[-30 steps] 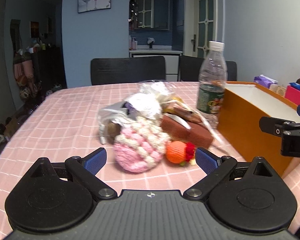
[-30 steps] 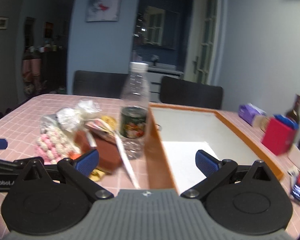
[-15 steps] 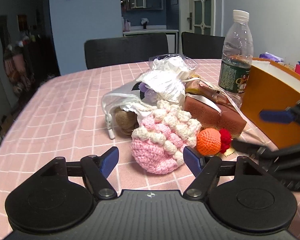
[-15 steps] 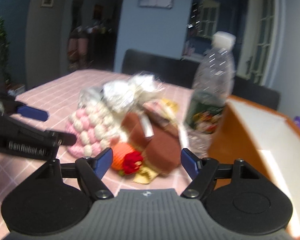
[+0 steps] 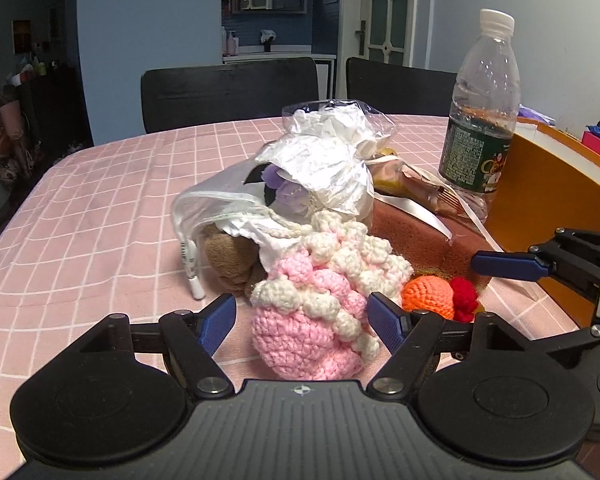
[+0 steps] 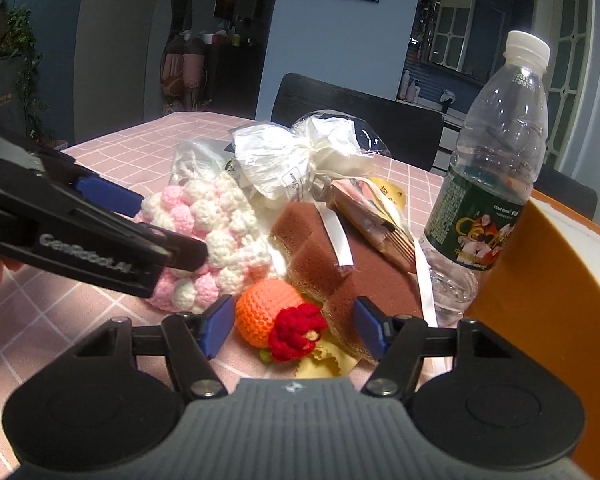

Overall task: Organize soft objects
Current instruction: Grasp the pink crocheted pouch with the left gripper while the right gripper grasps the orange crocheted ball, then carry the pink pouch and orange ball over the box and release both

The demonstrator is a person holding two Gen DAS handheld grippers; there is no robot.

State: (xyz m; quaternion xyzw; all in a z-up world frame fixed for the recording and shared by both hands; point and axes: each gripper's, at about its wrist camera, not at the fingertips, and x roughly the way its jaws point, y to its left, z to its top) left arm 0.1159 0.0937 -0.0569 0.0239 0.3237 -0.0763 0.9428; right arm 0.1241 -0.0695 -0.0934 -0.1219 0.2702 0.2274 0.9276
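Left gripper [image 5: 302, 316] straddles the pink-and-white crocheted bobble pouch [image 5: 320, 304] on the pink checked worktop [image 5: 100, 208]; jaws released, left pad clear of the yarn, right pad at the pouch's edge, contact unclear. Right gripper [image 6: 288, 326] straddles the orange crocheted ball with a red crocheted flower [image 6: 278, 316]; its jaws have just been closing, ball between them, pads not pressing, visible gap each side. Left wrist view only: a brown plush toy [image 5: 230, 260] tucked under the crumpled white plastic bag [image 5: 324, 164], a white cord end [image 5: 192, 268] lying on the cloth left of it, something purple inside the bag, and the right gripper's blue-tipped finger coming in from the right above the ball. Right wrist view only: the brown sponge block [image 6: 340, 256] reads as notched pieces with a white ribbon [image 6: 336, 236] across it, a yellow scrap [image 6: 324, 364] under the ball's flower, and the left gripper's black finger crossing in front of the pouch. Both views: clear plastic water bottle with green label and white cap [image 6: 488, 184] upright just beside the orange box with white interior [image 6: 540, 300], a wrapped snack packet [image 6: 372, 216] lying on the sponge, pouch and ball side by side, touching or nearly so. Two black chairs [image 5: 228, 92] behind the worktop.
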